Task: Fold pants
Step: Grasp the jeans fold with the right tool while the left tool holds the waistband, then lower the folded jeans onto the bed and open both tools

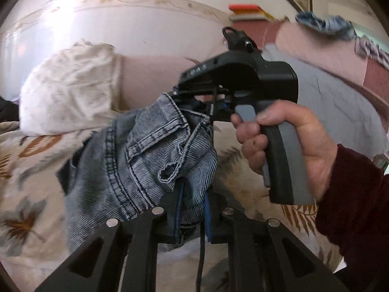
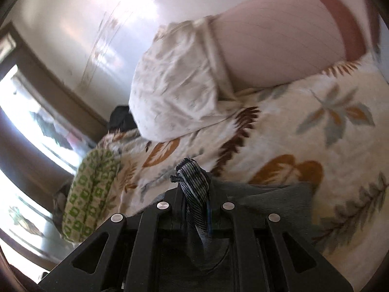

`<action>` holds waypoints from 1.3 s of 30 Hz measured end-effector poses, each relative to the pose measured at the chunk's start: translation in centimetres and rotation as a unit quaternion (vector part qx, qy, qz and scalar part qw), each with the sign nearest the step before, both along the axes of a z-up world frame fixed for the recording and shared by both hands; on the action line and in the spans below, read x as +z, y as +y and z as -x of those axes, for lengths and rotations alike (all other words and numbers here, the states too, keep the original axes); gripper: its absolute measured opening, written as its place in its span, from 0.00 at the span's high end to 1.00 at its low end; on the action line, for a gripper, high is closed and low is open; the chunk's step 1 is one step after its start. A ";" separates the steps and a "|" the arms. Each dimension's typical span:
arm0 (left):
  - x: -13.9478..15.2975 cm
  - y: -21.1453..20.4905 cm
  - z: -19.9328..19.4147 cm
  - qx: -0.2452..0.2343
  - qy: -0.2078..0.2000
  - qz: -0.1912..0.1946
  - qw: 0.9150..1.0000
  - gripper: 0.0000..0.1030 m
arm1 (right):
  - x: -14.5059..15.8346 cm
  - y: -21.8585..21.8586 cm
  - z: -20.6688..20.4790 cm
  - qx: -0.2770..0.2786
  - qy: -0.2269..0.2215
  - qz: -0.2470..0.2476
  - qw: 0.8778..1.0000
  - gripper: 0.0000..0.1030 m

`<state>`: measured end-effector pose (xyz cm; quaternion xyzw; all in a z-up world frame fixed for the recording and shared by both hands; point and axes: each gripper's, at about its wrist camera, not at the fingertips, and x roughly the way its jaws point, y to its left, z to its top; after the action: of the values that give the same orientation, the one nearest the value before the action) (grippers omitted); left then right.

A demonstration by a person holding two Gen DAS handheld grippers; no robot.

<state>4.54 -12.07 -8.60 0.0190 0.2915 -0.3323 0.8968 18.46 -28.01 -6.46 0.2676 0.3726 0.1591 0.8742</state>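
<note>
The pants are faded blue jeans (image 1: 145, 150), held up above a bed with a leaf-print cover (image 1: 29, 170). My left gripper (image 1: 192, 209) is shut on the waistband near a buttonhole. The right gripper (image 1: 206, 107) shows in the left wrist view, held by a hand, shut on the same waistband higher up. In the right wrist view my right gripper (image 2: 197, 192) is shut on a bunched edge of the jeans (image 2: 194, 177), and the rest of the denim hangs below to the right.
A white patterned pillow (image 2: 177, 87) and a pink pillow (image 2: 274, 39) lie at the head of the bed. A green-patterned cloth (image 2: 90, 189) lies at the bed's left edge by a window. More clothes (image 1: 323, 24) lie on the far headboard.
</note>
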 end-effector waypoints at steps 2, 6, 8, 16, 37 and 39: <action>-0.4 -1.9 -0.1 -0.012 0.002 -0.012 1.000 0.84 | -0.8 -1.9 0.1 -0.010 -0.006 -0.016 1.000 0.90; -2.4 -4.0 -0.6 -0.028 0.007 -0.046 0.999 0.84 | -2.9 -5.3 0.1 -0.024 -0.005 -0.053 0.998 0.89; -3.6 -4.7 -1.1 -0.034 0.025 -0.056 0.998 0.84 | -4.4 -6.5 -0.3 -0.020 0.006 -0.058 0.998 0.88; -3.0 -4.0 -1.0 -0.079 0.047 -0.063 0.994 0.79 | -6.7 -10.4 1.3 -0.066 0.057 -0.051 0.995 0.57; -0.4 9.6 -9.5 0.116 0.017 -0.034 0.992 0.41 | -0.2 0.4 11.5 -0.077 -0.070 -0.026 0.994 0.51; -0.9 9.0 -9.4 0.111 0.015 -0.047 0.993 0.40 | -1.9 0.1 10.6 -0.091 -0.055 -0.023 0.994 0.50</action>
<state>13.95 -3.12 -9.52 0.0230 0.3207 -0.2167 0.9218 7.88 -27.87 -8.31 0.3114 0.2945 0.1016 0.8977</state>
